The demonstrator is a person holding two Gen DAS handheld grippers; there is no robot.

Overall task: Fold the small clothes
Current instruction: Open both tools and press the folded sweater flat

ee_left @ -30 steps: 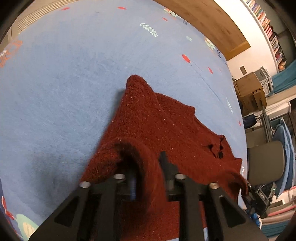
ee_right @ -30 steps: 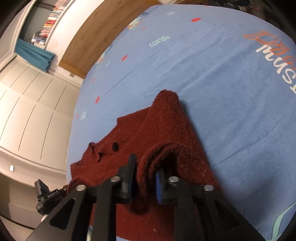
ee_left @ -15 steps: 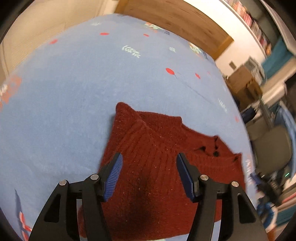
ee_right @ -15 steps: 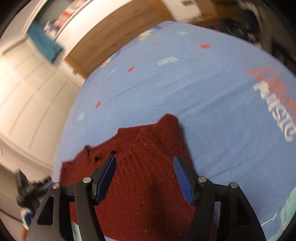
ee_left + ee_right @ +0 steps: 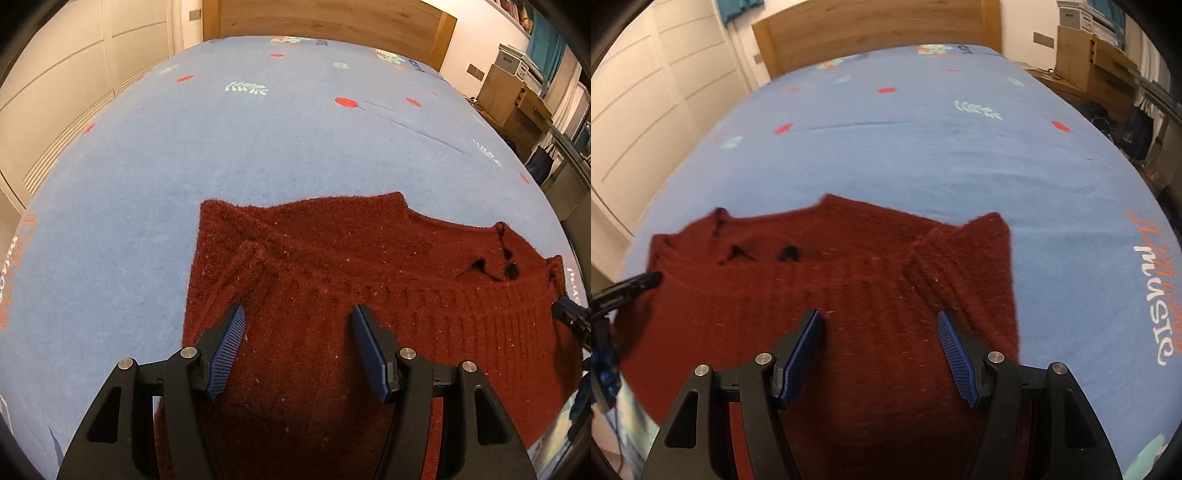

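Observation:
A dark red knitted sweater lies flat on the blue bedspread, its sleeves folded in over the body. My left gripper hovers open above its left part, with nothing between the blue pads. My right gripper hangs open over the sweater near its right folded sleeve, pads apart and off the knit. Each view catches the other gripper at its edge: the right gripper's tip and the left gripper's tip.
The bedspread has red dots, leaf prints and lettering. A wooden headboard closes the far end. White cupboard doors stand on the left, a wooden cabinet and dark bags on the right.
Both grippers have let go of the raised folds of sweater they pinched, opened and rolled level. The knit has dropped flat onto the garment.

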